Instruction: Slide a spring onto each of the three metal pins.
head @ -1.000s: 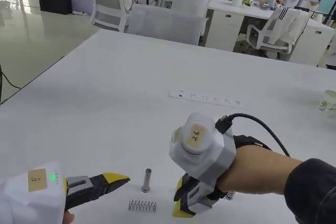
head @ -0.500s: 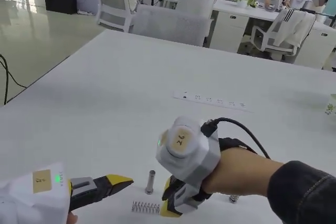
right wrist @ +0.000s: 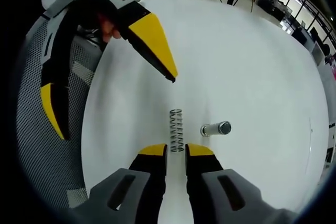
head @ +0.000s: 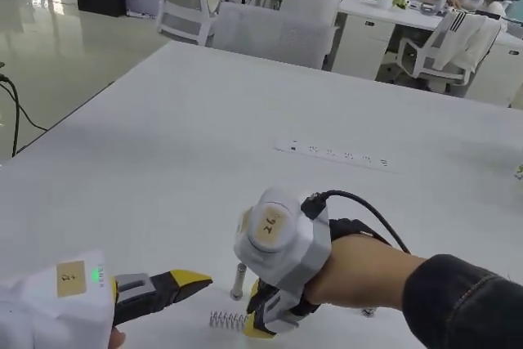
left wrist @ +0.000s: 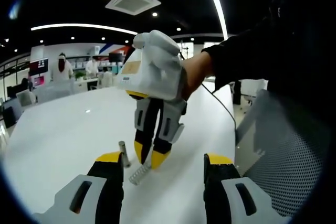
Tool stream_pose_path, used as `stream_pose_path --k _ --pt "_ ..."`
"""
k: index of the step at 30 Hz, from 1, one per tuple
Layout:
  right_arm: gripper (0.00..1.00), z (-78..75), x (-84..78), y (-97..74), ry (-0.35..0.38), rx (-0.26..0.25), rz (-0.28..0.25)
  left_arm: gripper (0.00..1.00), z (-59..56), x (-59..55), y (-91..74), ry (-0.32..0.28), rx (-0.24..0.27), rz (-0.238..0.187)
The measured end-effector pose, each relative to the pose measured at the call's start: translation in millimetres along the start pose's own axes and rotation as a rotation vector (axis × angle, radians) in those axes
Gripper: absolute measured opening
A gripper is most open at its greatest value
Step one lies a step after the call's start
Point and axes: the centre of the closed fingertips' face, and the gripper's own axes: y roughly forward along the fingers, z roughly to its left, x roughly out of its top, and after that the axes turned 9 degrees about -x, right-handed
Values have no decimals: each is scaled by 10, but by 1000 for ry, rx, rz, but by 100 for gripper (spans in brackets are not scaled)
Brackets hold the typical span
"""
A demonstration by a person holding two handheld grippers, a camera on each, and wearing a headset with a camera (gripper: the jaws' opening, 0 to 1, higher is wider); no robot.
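- At the near edge of the white table (head: 163, 161), a spring (right wrist: 177, 129) lies flat on its side. One metal pin (right wrist: 216, 128) stands upright just beside it, with no spring on it.
- The right gripper (right wrist: 177, 150) is tipped down at the spring. Its jaws are drawn close, with a narrow gap that straddles the spring's near end. Whether they already pinch the coils I cannot tell.
- Taking the spring by one end would leave the rest of it free to go over the pin, so this looks like the pick-up step.
- The left gripper (left wrist: 164, 158) hovers low on the spring's other side, jaws spread wide and holding nothing. It is probably waiting to steady the pin or the spring.
- The right gripper view shows how the jaws line up with the coil, which the head view hides behind the gripper's white body.
- The left gripper view gives the side-on look, with the yellow tips down near the table surface at the spring and the pin just behind.
- The head view adds the wider table, where a power strip (head: 339, 154) lies well beyond the work.
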Motion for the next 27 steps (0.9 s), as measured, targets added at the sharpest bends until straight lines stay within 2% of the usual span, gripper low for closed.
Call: stream_pose_path --k 13,22,27 --pt "8 -3 -36 45 -27 -8 13 56 16 -30 2 -5 3 3" --pt "8 34 15 -112 -26 -9 -9 56 5 -37 2 -4 -1 5" --pt "8 104 17 -261 -32 1 -14 55 -12 -35 4 0 -6 8"
